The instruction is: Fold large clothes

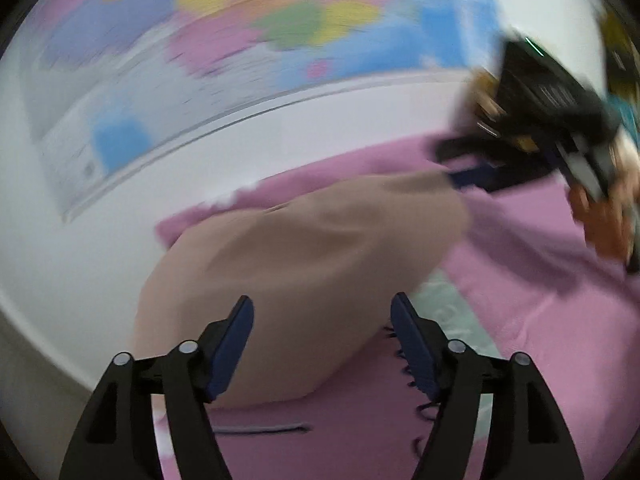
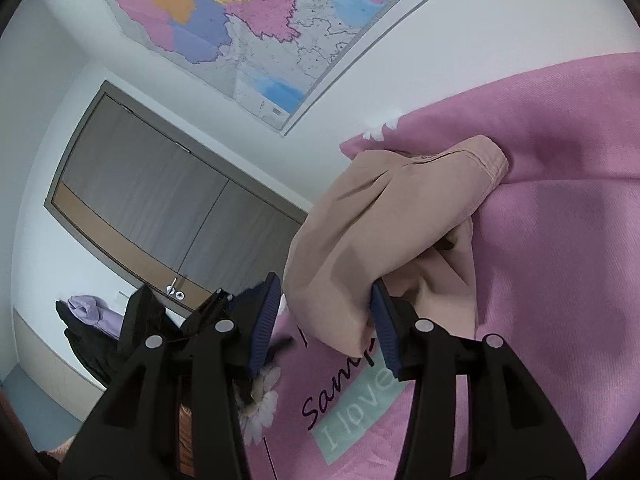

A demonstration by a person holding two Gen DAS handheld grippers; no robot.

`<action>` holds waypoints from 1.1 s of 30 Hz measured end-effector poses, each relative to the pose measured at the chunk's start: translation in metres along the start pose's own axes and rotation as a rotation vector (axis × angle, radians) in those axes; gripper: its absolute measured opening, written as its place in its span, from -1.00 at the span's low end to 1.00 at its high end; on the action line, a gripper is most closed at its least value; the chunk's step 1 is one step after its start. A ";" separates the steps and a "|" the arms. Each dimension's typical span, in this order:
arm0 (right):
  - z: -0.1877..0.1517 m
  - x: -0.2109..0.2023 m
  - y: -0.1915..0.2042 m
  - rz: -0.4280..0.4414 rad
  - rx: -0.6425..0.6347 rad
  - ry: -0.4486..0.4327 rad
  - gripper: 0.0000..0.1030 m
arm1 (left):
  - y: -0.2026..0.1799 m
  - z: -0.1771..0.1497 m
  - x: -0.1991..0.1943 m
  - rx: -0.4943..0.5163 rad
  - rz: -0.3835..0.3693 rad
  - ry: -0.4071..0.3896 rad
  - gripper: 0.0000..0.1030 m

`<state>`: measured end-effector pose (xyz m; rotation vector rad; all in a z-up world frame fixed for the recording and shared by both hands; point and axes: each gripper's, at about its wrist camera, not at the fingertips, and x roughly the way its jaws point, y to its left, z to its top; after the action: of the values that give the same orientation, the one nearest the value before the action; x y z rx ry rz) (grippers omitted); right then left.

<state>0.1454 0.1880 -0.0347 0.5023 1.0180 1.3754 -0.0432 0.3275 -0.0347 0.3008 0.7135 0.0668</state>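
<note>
A beige garment [image 1: 304, 248] lies bunched on a pink printed bedsheet [image 1: 520, 304]. My left gripper [image 1: 322, 320] is open just above the garment's near end, jaws wide apart and empty. The right gripper [image 1: 464, 176] shows at the upper right of the left wrist view, touching the garment's far end. In the right wrist view the garment [image 2: 380, 232] hangs in front of my right gripper [image 2: 324, 320], whose jaws are wide apart; cloth drapes against the right pad [image 2: 384, 328]. The waistband [image 2: 480, 160] points away toward the wall.
A coloured wall map [image 2: 248, 24] hangs above the bed. A wood-framed wardrobe [image 2: 160, 200] stands at the left, with dark and lilac clothes [image 2: 88, 320] piled below it. The sheet [image 2: 560, 240] carries printed lettering [image 2: 352, 400].
</note>
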 end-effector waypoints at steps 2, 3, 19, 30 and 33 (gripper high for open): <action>0.001 0.002 -0.002 -0.002 0.010 0.001 -0.12 | -0.019 0.006 0.031 0.050 0.042 0.040 0.35; 0.001 0.002 -0.003 -0.002 0.014 -0.001 -0.12 | -0.019 0.007 0.038 0.057 0.059 0.058 0.31; -0.044 0.042 0.058 -0.504 -0.689 0.071 0.57 | 0.075 0.031 0.072 -0.445 -0.316 0.135 -0.59; -0.050 0.045 0.057 -0.353 -0.749 0.161 -0.91 | 0.077 0.031 0.067 -0.459 -0.392 0.141 -0.27; -0.076 0.012 0.051 -0.382 -0.806 0.175 -0.91 | 0.071 0.029 0.057 -0.421 -0.428 0.116 -0.08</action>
<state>0.0531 0.1894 -0.0361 -0.3983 0.5717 1.3576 0.0216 0.3974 -0.0287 -0.2629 0.8454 -0.1730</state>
